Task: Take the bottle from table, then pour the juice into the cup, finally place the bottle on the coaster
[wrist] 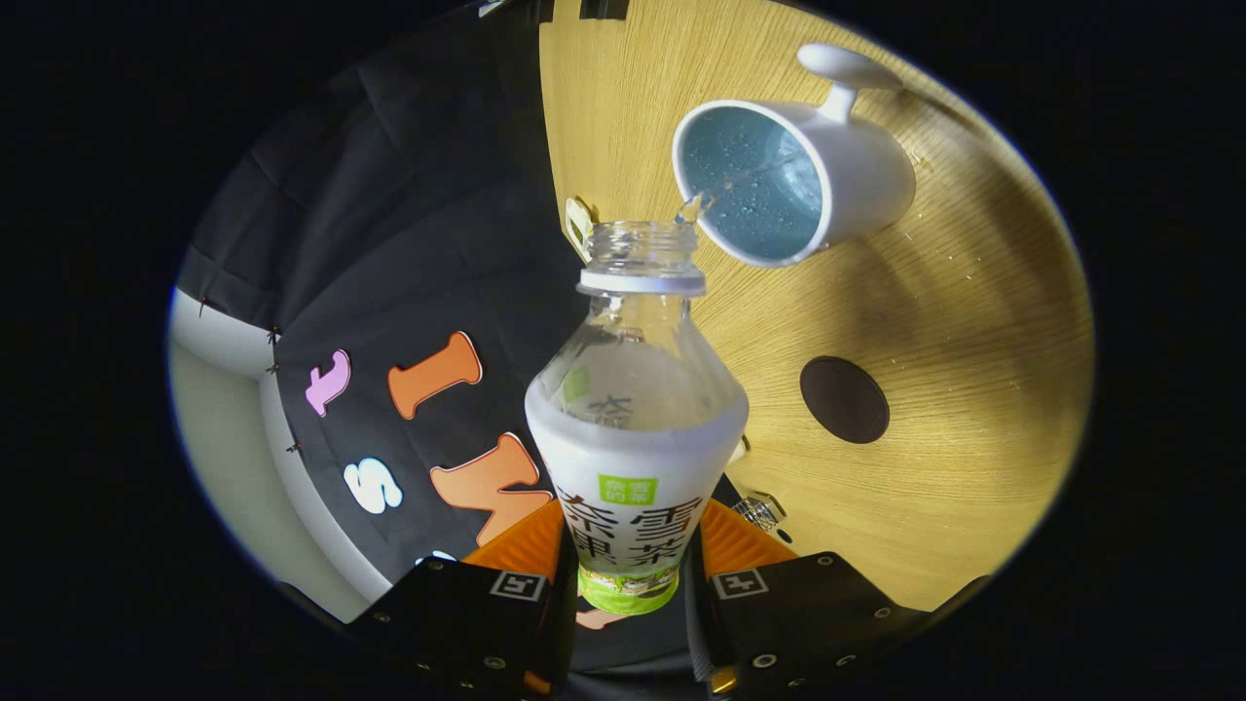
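Because the pouring needs the bottle's mouth above the cup, the tongs (628, 584) hold the bottle (638, 428) tipped over, with its open neck just beside the rim of the cup (866, 185). Both fingers press on the lower, labelled part of the bottle, one on each side, so the neck stays free for the liquid. A thin stream leaves the mouth and falls into the cup, where some liquid with small bubbles already lies. The cup stands on the wooden bench (973, 321), its handle on the far side from the bottle, out of the way of the stream. I judge that the pouring is in progress and not finished, since liquid remains in the bottle's body. The dark round coaster (844, 399) lies bare on the bench, near the cup but apart from it, and it waits for the bottle at the last step. Some drops on the bench beside the cup suggest a little spilling, so a steady tilt seems wise.
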